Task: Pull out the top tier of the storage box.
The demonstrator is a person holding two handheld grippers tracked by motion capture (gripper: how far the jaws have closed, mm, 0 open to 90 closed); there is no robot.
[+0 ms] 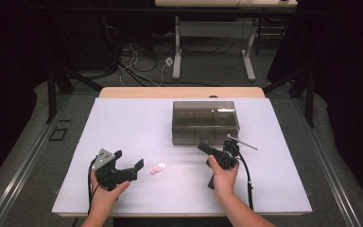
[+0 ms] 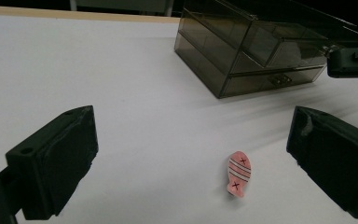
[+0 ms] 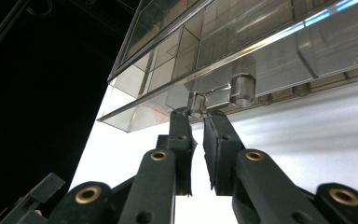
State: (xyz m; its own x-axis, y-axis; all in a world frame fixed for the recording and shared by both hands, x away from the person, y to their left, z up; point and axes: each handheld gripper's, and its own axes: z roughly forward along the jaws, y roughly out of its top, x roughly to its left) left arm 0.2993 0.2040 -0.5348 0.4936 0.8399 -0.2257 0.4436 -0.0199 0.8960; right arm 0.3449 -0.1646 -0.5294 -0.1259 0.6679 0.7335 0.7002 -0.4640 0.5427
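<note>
The right gripper (image 3: 199,112), jaws pinched on the drawer handle (image 3: 221,95) of the smoked plastic box (image 1: 205,121), prepares the drawer, while the left gripper (image 1: 130,163) waits spread beside the pink fish-shaped eraser (image 2: 239,172) on the table (image 1: 132,123).

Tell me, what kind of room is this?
Probably a lab or recording workroom, not a home. A white table stands between dark curtains, loose cables lie on the floor behind it, and a person's hands hold two grippers beside a smoky plastic drawer box.
</note>
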